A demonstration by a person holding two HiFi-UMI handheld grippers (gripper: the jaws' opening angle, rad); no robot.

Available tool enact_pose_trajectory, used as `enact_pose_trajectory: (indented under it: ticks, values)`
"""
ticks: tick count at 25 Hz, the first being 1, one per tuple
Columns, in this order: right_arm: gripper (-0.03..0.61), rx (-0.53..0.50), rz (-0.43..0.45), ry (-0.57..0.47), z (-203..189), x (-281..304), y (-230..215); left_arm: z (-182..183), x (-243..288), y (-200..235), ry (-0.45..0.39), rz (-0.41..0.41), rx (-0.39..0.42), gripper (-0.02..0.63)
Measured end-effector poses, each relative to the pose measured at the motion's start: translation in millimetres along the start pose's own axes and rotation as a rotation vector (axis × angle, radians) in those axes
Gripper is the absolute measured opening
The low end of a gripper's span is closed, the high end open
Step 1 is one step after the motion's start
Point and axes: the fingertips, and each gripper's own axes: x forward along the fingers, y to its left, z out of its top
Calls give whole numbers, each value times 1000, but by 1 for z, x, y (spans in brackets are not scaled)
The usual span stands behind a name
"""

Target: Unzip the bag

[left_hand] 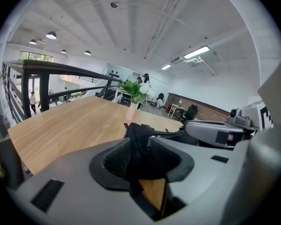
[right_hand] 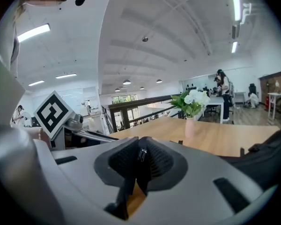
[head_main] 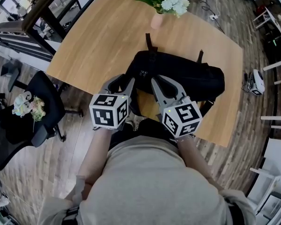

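Right hand-held gripper (right_hand: 140,143) is pinched nearly together on the zipper pull (right_hand: 142,153), a small metal tab caught between its pads. Left hand-held gripper (left_hand: 140,140) has its jaws wider, with a fold of the black bag (head_main: 178,74) filling the gap; it looks gripped there to steady that end. The bag lies near the front edge of the wooden surface (head_main: 98,36), its near-left end at both grippers. No opened mouth shows anywhere along it, so the zip seems shut or barely started. The grips are set, and nearly the whole run of the pull is left to do.
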Motion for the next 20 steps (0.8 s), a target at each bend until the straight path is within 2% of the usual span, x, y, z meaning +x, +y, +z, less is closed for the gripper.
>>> enact_pose_trajectory:
  ticks: [2, 11, 20]
  values:
    - [49, -6, 5, 2, 1, 1, -4, 1, 6, 3, 0, -5, -21, 173]
    - [49, -22, 8, 15, 2, 6, -20, -4, 30, 13, 38, -36, -92, 187]
    - [49, -200, -10, 55, 4, 12, -19, -18, 44, 21, 86, -69, -130, 196]
